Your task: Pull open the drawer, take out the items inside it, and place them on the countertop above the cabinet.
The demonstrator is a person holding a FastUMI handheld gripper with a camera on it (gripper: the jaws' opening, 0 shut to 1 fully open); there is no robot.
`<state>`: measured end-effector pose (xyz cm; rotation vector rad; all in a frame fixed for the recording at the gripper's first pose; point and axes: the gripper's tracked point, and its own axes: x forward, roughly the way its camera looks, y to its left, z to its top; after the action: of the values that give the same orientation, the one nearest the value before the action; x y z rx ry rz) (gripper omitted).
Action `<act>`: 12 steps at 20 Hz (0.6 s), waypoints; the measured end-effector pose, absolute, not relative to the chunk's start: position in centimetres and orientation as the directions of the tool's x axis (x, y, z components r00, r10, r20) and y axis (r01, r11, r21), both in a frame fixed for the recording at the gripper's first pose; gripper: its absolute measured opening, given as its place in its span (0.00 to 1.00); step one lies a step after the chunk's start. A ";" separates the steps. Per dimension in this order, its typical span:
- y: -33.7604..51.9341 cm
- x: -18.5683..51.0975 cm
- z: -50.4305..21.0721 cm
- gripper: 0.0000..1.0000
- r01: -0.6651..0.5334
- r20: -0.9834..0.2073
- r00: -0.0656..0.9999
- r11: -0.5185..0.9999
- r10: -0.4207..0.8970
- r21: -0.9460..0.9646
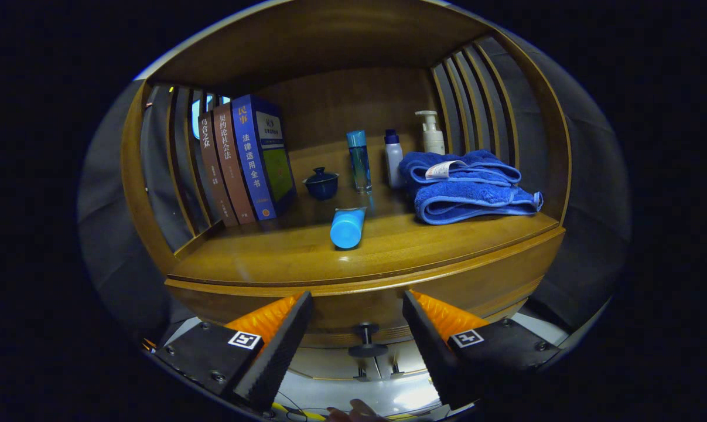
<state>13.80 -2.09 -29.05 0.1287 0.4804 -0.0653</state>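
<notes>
Wooden cabinet [154, 223] w/ slatted sides [476, 99], solid back panel [353, 99], dim light, pale glossy floor [400, 398] below.

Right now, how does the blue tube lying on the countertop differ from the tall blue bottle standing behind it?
The blue tube lies on its side, its round end toward the open hand-held gripper; the tall blue bottle stands upright. The tube looks opaque and stubby, the bottle slim and see-through. The tube sits nearer the countertop front edge, the bottle farther back. Both are blue.
</notes>
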 end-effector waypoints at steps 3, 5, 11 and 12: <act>-2.2 13.8 -29.0 1.00 0.087 -0.462 0.886 0.992 -0.037 0.088; -2.3 13.8 -28.9 1.00 0.088 -0.466 0.884 0.993 -0.043 0.075; -2.9 13.9 -26.2 0.99 0.098 -0.433 0.899 0.993 -0.059 0.069; -3.0 13.6 -25.4 0.99 0.099 -0.422 0.904 0.993 -0.062 0.064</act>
<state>13.59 -2.96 -25.39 0.0849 0.4332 -0.0832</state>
